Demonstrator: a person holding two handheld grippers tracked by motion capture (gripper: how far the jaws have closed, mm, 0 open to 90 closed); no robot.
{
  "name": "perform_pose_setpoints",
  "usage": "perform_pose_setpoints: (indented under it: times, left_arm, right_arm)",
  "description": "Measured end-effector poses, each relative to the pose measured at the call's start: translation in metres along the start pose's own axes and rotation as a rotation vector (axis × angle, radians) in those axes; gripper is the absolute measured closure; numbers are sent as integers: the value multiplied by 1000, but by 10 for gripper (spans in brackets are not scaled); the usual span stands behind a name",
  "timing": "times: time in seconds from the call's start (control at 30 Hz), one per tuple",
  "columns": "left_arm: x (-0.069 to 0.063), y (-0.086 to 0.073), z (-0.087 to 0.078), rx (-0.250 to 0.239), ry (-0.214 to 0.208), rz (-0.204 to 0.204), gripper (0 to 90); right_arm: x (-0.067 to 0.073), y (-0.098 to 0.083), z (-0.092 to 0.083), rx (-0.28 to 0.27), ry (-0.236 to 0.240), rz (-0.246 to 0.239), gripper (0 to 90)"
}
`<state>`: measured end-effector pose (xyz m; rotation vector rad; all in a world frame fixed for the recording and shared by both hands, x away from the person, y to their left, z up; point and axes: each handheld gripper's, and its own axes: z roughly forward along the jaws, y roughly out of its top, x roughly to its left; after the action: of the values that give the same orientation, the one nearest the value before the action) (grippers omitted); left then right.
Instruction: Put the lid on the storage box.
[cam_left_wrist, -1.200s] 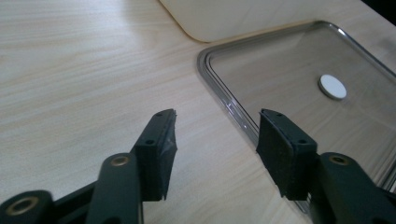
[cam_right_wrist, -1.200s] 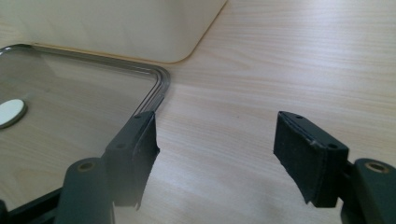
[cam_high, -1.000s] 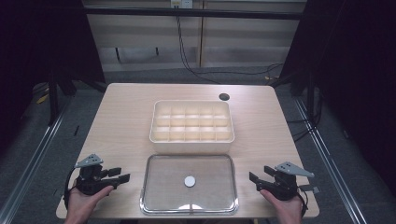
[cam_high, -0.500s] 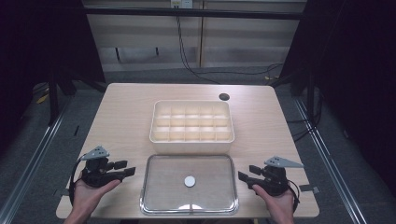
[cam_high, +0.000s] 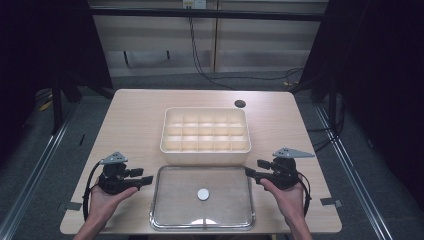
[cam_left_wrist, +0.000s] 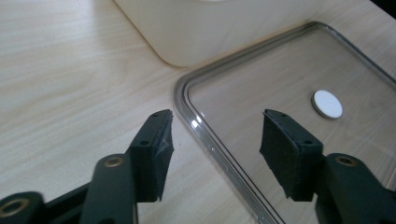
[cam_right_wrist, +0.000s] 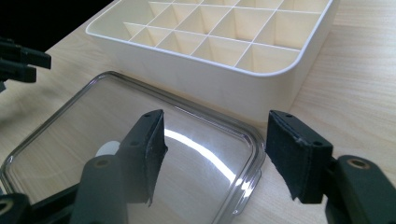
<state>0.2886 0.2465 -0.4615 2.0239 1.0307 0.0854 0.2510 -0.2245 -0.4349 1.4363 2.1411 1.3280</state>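
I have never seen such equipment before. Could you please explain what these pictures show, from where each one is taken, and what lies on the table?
No robot is here. A person sits at a wooden table and holds one hand tool in each hand: the left tool and the right tool. Each tool has two black jaws that open and shut.

The high view comes from a fixed camera above the table. The left and right gripper views come from small cameras riding on each tool, looking along its jaws.

On the table lie a cream divided box, its compartments empty, and nearer the person a clear lid with a small white disc at its middle.

Both tools are open and hold nothing. Each points at a side edge of the lid.
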Motion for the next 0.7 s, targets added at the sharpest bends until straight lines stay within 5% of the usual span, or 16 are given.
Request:
perform_pose_setpoints:
  times: [0.13, 0.17, 0.23, 0.47, 0.5, 0.7]
  left_arm:
    - [2, -6, 5, 33, -8, -7, 426]
    - [0, -8, 7, 57, -3, 31, 451]
    - [-2, -9, 8, 65, -8, 44, 472]
    - [-9, -15, 20, 98, -28, 43, 486]
    - [-5, -15, 19, 84, -50, 16, 489]
    - [-3, -17, 20, 103, -39, 0, 490]
  right_arm:
    - [-5, -9, 7, -3, 8, 41, 384]
    - [-7, -13, 12, 30, 18, 37, 392]
    - [-8, -15, 14, 44, 13, 38, 404]
    - [-17, -27, 22, 94, -9, 68, 459]
    - [-20, -30, 24, 104, -8, 81, 476]
    - [-18, -37, 32, 154, -27, 86, 472]
